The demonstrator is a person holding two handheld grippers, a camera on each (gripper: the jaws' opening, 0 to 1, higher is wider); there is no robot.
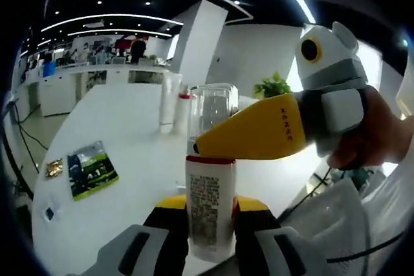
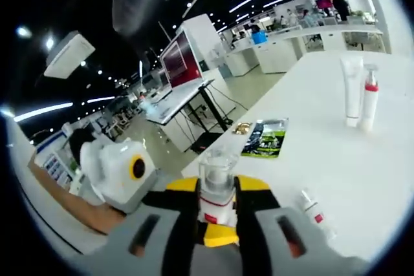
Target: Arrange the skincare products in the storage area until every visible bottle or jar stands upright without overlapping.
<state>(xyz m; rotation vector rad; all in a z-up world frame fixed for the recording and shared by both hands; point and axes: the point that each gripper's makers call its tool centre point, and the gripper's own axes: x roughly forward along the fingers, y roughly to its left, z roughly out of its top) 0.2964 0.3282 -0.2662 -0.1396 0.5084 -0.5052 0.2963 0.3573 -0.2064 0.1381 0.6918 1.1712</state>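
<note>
Judging from the left gripper view, the white bottle (image 1: 210, 208) is light, stiff plastic with a smooth and probably slippery wall, so the flat printed body is thought the safest place to be gripped. It is seen clamped between the left gripper (image 1: 211, 234) jaws, held above the near edge of the white table (image 1: 123, 121), with small label text on its face and a red band at the shoulder. Its clear cap (image 1: 212, 111) is met by the yellow tip of the right gripper (image 1: 255, 137), carried by a hand (image 1: 375, 135). Toward the far edge a white tube (image 1: 169, 103) and a slimmer red-collared bottle (image 1: 184, 113) are seen upright, just beside each other. A green leaflet (image 1: 92, 170) lies near the left edge.

Seen in the right gripper view, the clear cap (image 2: 216, 176) is pinched between the right gripper (image 2: 217, 208) jaws; it looks brittle, so a light squeeze is judged wise. A small red-banded bottle (image 2: 315, 214) lies flat on the table (image 2: 336, 159). The tube (image 2: 352, 90) and slim bottle (image 2: 369, 105) stand near the far edge.
</note>
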